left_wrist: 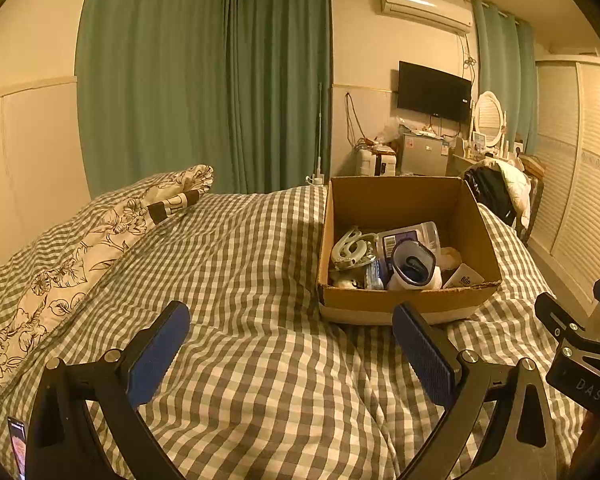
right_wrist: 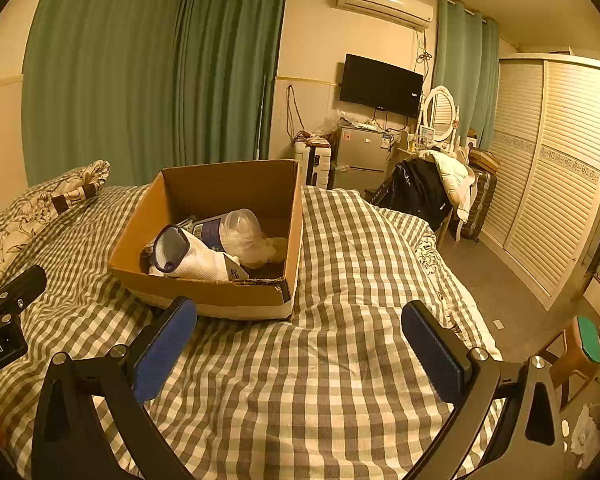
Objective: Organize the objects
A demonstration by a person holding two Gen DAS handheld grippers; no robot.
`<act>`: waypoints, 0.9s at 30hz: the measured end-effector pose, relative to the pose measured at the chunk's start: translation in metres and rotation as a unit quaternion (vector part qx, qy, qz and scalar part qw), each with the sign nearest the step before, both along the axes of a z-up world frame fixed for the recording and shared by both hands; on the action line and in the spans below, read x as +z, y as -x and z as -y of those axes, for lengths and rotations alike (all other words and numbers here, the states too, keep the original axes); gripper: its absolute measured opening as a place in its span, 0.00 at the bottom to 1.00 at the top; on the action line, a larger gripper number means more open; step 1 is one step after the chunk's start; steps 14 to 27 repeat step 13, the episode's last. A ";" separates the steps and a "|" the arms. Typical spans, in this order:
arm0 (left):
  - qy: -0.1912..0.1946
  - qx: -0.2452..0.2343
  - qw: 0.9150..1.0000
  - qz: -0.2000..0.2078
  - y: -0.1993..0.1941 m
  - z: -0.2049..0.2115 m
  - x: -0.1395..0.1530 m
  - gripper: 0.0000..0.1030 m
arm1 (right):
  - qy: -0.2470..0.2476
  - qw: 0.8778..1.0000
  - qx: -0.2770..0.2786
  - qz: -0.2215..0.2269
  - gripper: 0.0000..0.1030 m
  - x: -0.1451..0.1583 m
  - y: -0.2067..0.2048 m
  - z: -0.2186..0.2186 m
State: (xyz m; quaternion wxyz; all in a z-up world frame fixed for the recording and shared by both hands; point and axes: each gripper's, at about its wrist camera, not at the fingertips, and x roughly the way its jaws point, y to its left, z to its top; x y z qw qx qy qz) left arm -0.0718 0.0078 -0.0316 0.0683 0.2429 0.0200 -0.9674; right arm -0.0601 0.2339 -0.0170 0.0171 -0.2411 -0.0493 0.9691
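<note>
Both sets of jaws are held wide apart, and nothing is gripped by either. The left gripper (left_wrist: 290, 344) is poised over bare checked cloth, its blue pads (left_wrist: 160, 354) well clear of anything; the right gripper (right_wrist: 300, 346) is carried the same way, spread fully, with only bedding between the fingers. The left tool is glimpsed at the edge of the right wrist view, so the two are held side by side.

Just beyond the fingertips, the cardboard box (left_wrist: 404, 200) is seen resting on the checked duvet (left_wrist: 240, 280) — ahead and to the right for the left gripper, ahead and to the left for the right one. Inside it a jumble is found: a white sock (right_wrist: 196, 258) with a dark cuff lying on top, a clear plastic jar (right_wrist: 236, 232) on its side behind it, a white ring-shaped piece (left_wrist: 350, 248) towards the left wall, and a small labelled packet (left_wrist: 464, 278) at the near right corner. A floral pillow (left_wrist: 80, 248) is left lying well off to the left.

No loose item is visible on the bed, so the gathering step may be judged finished or at a pause. Whichever move follows, an approach over the near rim would be called for, or a two-handed hold on the box walls — the soft bedding could let it tip.
</note>
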 end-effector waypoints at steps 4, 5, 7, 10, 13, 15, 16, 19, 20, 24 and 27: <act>0.000 0.000 1.000 0.000 0.000 0.000 -0.001 1.00 | -0.001 1.000 0.000 0.001 1.00 -0.002 0.000 0.000; 0.000 0.000 1.000 0.000 0.000 0.000 -0.001 1.00 | -0.001 1.000 0.000 0.001 1.00 -0.002 0.000 0.000; 0.001 0.000 1.000 0.001 0.000 0.000 -0.001 1.00 | -0.001 1.000 -0.001 0.001 1.00 -0.002 0.000 0.001; 0.002 0.004 1.000 0.001 0.000 0.001 -0.003 1.00 | -0.001 1.000 -0.001 0.002 1.00 -0.003 0.000 0.001; 0.001 0.003 1.000 0.002 0.000 0.003 -0.004 1.00 | -0.002 1.000 -0.001 0.003 1.00 -0.004 0.000 0.001; 0.001 0.003 1.000 0.002 0.000 0.003 -0.004 1.00 | -0.002 1.000 -0.001 0.003 1.00 -0.004 0.000 0.001; 0.001 0.003 1.000 0.002 0.000 0.003 -0.004 1.00 | -0.002 1.000 -0.001 0.003 1.00 -0.004 0.000 0.001; 0.001 0.003 1.000 0.002 0.000 0.003 -0.004 1.00 | -0.002 1.000 -0.001 0.003 1.00 -0.004 0.000 0.001; 0.001 0.003 1.000 0.002 0.000 0.003 -0.004 1.00 | -0.002 1.000 -0.001 0.003 1.00 -0.004 0.000 0.001; 0.001 0.003 1.000 0.002 0.000 0.003 -0.004 1.00 | -0.002 1.000 -0.001 0.003 1.00 -0.004 0.000 0.001; 0.001 0.003 1.000 0.002 0.000 0.003 -0.004 1.00 | -0.002 1.000 -0.001 0.003 1.00 -0.004 0.000 0.001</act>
